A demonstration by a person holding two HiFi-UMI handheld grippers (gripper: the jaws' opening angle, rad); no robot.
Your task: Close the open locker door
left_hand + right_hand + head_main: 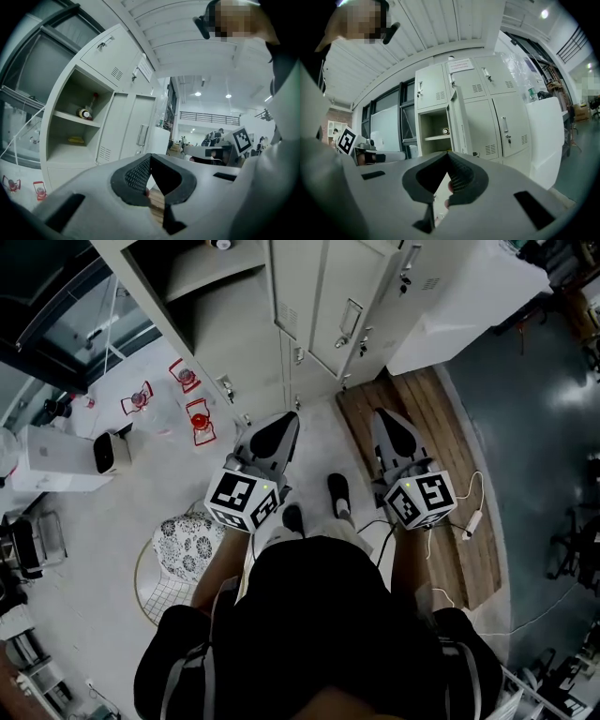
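A grey locker bank stands ahead of me. One compartment (433, 133) is open, with a shelf and a small bottle (84, 113) inside. Its door (457, 123) stands swung out, edge-on in the right gripper view, and also shows in the head view as the door (298, 282). My left gripper (285, 424) and right gripper (385, 418) are held side by side, low and a step short of the lockers. Both point at the lockers and touch nothing. Each pair of jaws meets at the tip, shut with nothing between: left gripper (150, 158), right gripper (449, 157).
A wooden pallet (427, 413) lies on the floor at the right, before a white cabinet (469, 296). A cable and power strip (468, 521) lie on it. Red stands (199, 420), a white box (61, 460) and a patterned stool (183, 542) sit at the left.
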